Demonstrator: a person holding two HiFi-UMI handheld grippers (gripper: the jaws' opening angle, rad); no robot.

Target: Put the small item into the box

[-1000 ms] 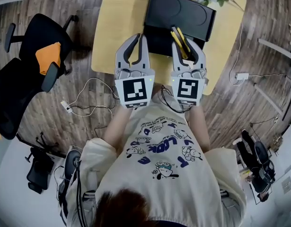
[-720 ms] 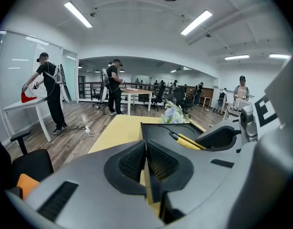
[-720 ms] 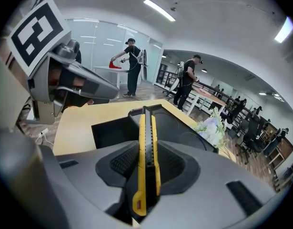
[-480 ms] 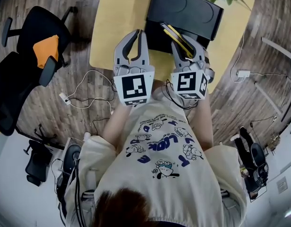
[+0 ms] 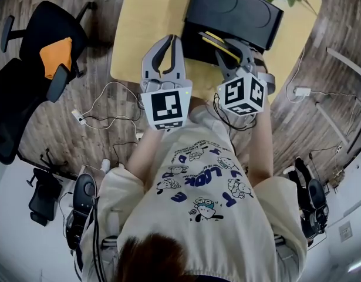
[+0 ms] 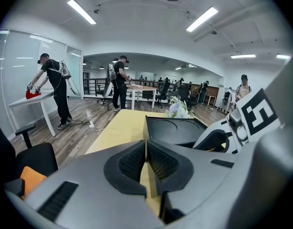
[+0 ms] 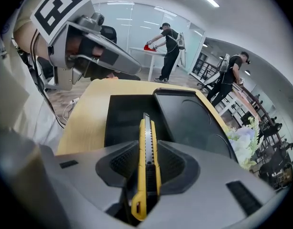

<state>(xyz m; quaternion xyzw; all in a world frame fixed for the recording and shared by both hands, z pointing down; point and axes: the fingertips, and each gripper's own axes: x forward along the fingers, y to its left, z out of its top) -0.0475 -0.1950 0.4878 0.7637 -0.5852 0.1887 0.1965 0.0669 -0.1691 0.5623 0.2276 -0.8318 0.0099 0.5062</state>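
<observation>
While the right gripper [image 5: 232, 53] clamps a yellow utility knife [image 7: 146, 144], the left gripper [image 6: 146, 148] is pressed closed on nothing.
From the head view, both grippers hover at the near edge of the wooden table [image 5: 149, 22], with the knife slanting over the open black box [image 5: 195, 47]. Only the right gripper view shows the knife held at mid-length between ribbed pads [image 7: 123, 162], tip toward the box's cavity. Only the left gripper view shows flowers [image 6: 178, 109] beyond the box.
</observation>
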